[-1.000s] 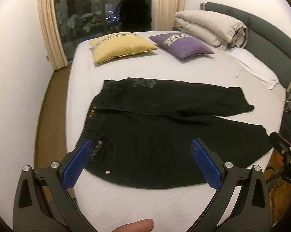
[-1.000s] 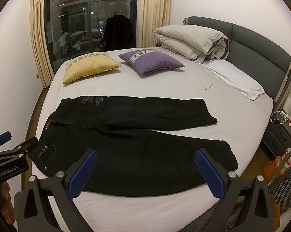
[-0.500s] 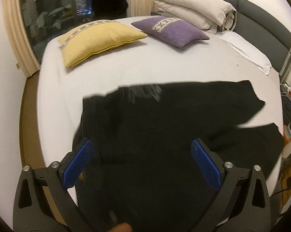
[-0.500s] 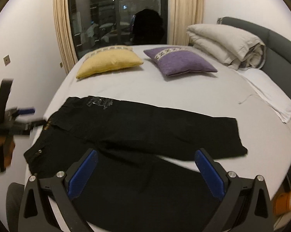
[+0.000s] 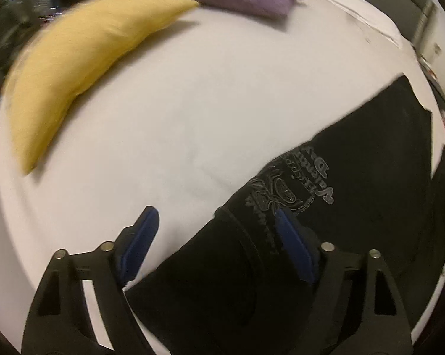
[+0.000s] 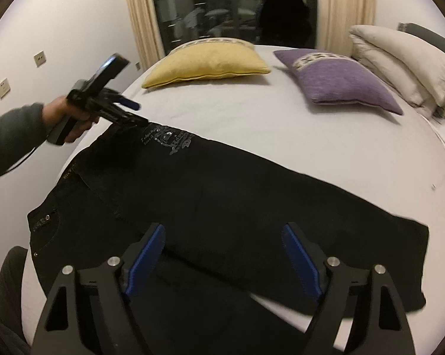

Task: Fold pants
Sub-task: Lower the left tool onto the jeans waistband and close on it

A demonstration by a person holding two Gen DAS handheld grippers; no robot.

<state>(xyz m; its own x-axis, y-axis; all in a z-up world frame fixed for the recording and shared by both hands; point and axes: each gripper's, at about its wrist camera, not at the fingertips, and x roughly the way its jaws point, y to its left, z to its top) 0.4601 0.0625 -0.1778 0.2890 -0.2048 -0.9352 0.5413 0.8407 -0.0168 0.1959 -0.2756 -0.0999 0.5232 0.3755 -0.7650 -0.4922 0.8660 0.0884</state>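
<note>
Closing (both) tongs (image 5: 213,230) | pants (image 6: 222,195): 1 | pillows (image 6: 207,62): 2

Left gripper (image 5: 215,230), right gripper (image 6: 222,248): black skeletal frames, triangular cutouts, silver screws, blue finger pads (image 6: 147,259). Dark grey sleeve (image 6: 12,136). Black cable (image 6: 21,162) trailing from handle.

Likely a home bedroom: bed (image 6: 281,136), pillows (image 6: 206,63), curtains (image 6: 142,14).

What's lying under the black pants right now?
The white bed sheet shows all around the black pants. Whatever lies directly beneath the fabric is covered and cannot be seen.
</note>
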